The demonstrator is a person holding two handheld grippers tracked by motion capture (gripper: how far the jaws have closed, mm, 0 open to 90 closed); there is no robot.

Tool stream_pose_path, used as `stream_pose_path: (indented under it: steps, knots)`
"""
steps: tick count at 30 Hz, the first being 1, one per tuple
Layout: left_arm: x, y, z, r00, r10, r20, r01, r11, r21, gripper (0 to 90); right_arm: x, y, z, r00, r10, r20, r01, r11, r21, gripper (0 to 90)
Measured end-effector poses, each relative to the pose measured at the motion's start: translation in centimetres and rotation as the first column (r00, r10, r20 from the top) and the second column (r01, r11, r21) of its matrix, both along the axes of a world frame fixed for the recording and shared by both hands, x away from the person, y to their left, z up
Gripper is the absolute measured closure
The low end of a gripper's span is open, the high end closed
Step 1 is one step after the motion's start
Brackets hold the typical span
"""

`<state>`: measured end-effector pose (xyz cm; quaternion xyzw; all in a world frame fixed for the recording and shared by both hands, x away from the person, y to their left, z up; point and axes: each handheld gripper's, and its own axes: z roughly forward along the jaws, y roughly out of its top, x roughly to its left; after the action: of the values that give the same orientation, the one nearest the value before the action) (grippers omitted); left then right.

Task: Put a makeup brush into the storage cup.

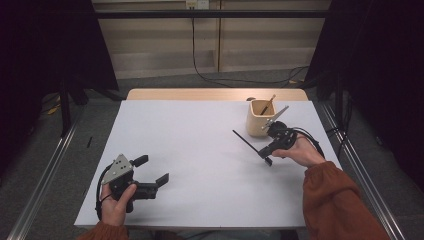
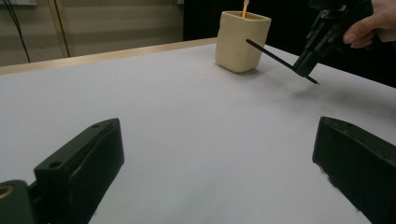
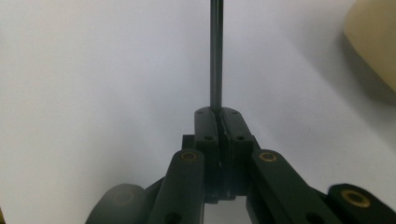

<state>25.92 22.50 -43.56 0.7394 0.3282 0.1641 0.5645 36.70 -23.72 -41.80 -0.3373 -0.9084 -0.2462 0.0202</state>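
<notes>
Thin black stick (image 1: pixel 246 140): pinched near one end betw. right gripper (image 1: pixel 268 149) jaws, held above table (image 1: pixel 200 150), long end sticking out ahead. Looks light, stiff, smooth; prob. pivots in this end grip, so take nearer mid. Beige cup (image 1: pixel 259 118) just beyond gripper. Left gripper (image 1: pixel 152 170) spread, empty, well apart.

We are seeing a thin black stick (image 1: pixel 246 140) slanting above the tabletop (image 1: pixel 200 150). It is sitting pinched in the right tool (image 1: pixel 265 153), just beside a beige cup (image 1: pixel 259 119).
</notes>
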Motion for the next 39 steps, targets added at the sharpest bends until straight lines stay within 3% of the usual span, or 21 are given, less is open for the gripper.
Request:
stream_pose_path:
  steps: [4,10,15,18,24,28,32,35,38,39]
  knots:
    - [0.0,0.0,-0.1,1.0,0.001,0.0,-0.001,1.0,-0.008,2.0,-0.3,-0.5,0.1,0.9998,-0.009,0.015,0.009,0.999,0.04,86.2]
    - [0.0,0.0,0.0,1.0,0.001,0.001,-0.001,1.0,-0.009,2.0,-0.8,-1.0,0.3,0.995,-0.044,0.09,0.034,0.994,0.106,86.2]
    - [0.0,0.0,0.0,1.0,0.0,0.0,0.0,1.0,-0.003,2.0,-1.2,-1.5,0.7,0.9871,-0.065,0.146,0.037,0.982,0.185,86.2]
    - [0.1,0.0,0.0,1.0,0.0,0.002,0.0,1.0,-0.005,2.0,-1.3,-1.9,0.8,0.9848,-0.093,0.147,0.06,0.975,0.214,86.2]
    - [0.0,0.0,0.0,1.0,-0.002,-0.002,0.002,1.0,0.0,2.0,-1.5,-2.6,0.7,0.9729,-0.15,0.176,0.092,0.948,0.304,86.2]
    - [0.1,0.0,-0.1,1.0,-0.001,0.0,0.001,1.0,-0.004,2.0,-1.7,-2.8,1.2,0.9587,-0.175,0.224,0.086,0.929,0.36,86.2]
    - [0.0,0.0,-0.1,1.0,-0.002,0.0,0.002,1.0,-0.004,2.0,-2.0,-3.0,1.9,0.9373,-0.204,0.282,0.054,0.885,0.462,86.2]
    - [0.0,0.0,0.0,1.0,-0.005,-0.003,0.005,1.0,-0.002,2.0,-2.2,-3.1,2.4,0.9281,-0.207,0.31,0.036,0.878,0.477,86.1]
    - [0.0,0.0,0.0,1.0,-0.004,-0.003,0.004,1.0,-0.003,2.0,-2.4,-3.3,2.6,0.9193,-0.227,0.321,0.028,0.852,0.522,86.1]
    - [0.0,0.0,0.0,1.0,-0.004,-0.003,0.004,1.0,-0.003,2.0,-2.4,-3.4,2.6,0.9153,-0.236,0.326,0.03,0.848,0.529,86.2]
